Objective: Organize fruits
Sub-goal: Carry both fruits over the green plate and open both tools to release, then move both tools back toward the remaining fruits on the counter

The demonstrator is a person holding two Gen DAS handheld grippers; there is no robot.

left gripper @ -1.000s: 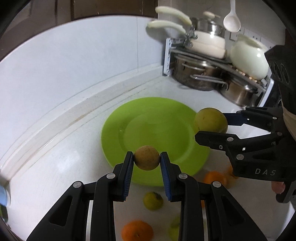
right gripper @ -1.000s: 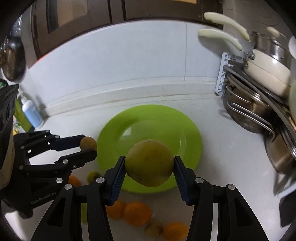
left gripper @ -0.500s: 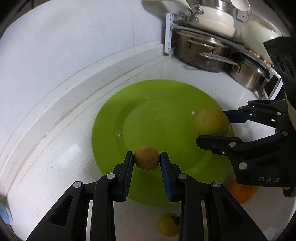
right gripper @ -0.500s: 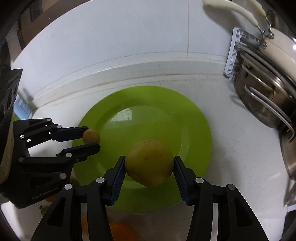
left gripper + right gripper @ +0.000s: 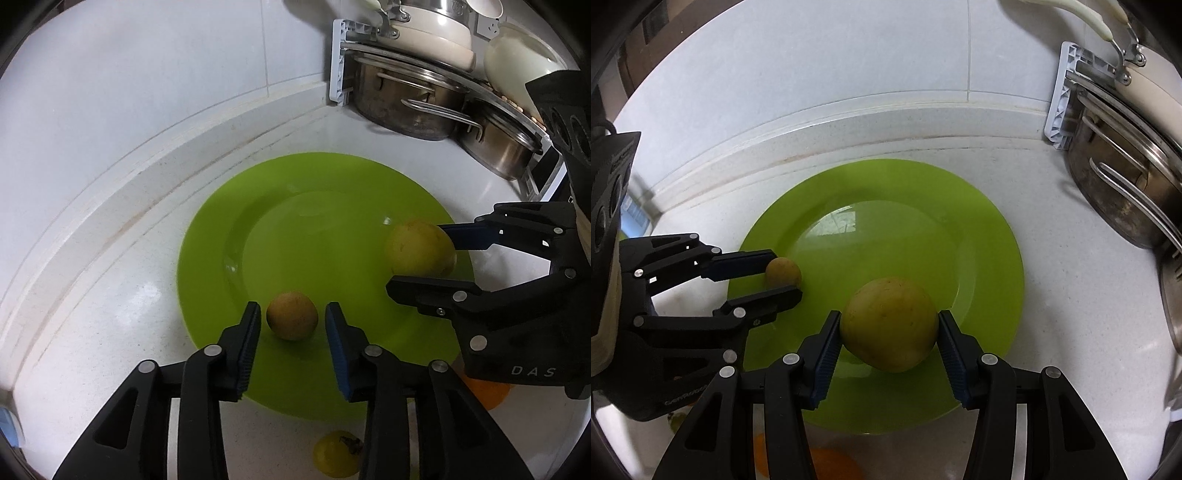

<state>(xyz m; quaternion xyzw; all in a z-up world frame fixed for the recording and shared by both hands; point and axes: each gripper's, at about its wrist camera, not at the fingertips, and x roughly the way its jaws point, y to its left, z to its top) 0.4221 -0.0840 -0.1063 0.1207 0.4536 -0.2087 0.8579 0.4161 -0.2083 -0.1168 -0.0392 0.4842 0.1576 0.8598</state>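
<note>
A lime-green plate (image 5: 317, 206) (image 5: 886, 192) lies on the white counter. A small brownish-yellow fruit (image 5: 291, 315) (image 5: 783, 272) rests on the plate's near left rim. My left gripper (image 5: 292, 325) straddles it; its jaws are opening, and thin gaps show between the blue pads and the fruit. My right gripper (image 5: 889, 338) is shut on a large yellow-green fruit (image 5: 889, 329) (image 5: 419, 247), held low over the plate's near right part. Whether that fruit touches the plate I cannot tell.
Loose fruits lie on the counter before the plate: a yellow one (image 5: 338, 459) and orange ones (image 5: 491, 393) (image 5: 831, 465). A rack of steel pots (image 5: 410, 99) (image 5: 1126, 184) stands at the back right. A raised ledge and tiled wall (image 5: 147, 92) run behind.
Both grippers came down toward the plate with their fruits. The left gripper's pads have parted from the small fruit, which now sits on the plate. The right grip is unchanged.
</note>
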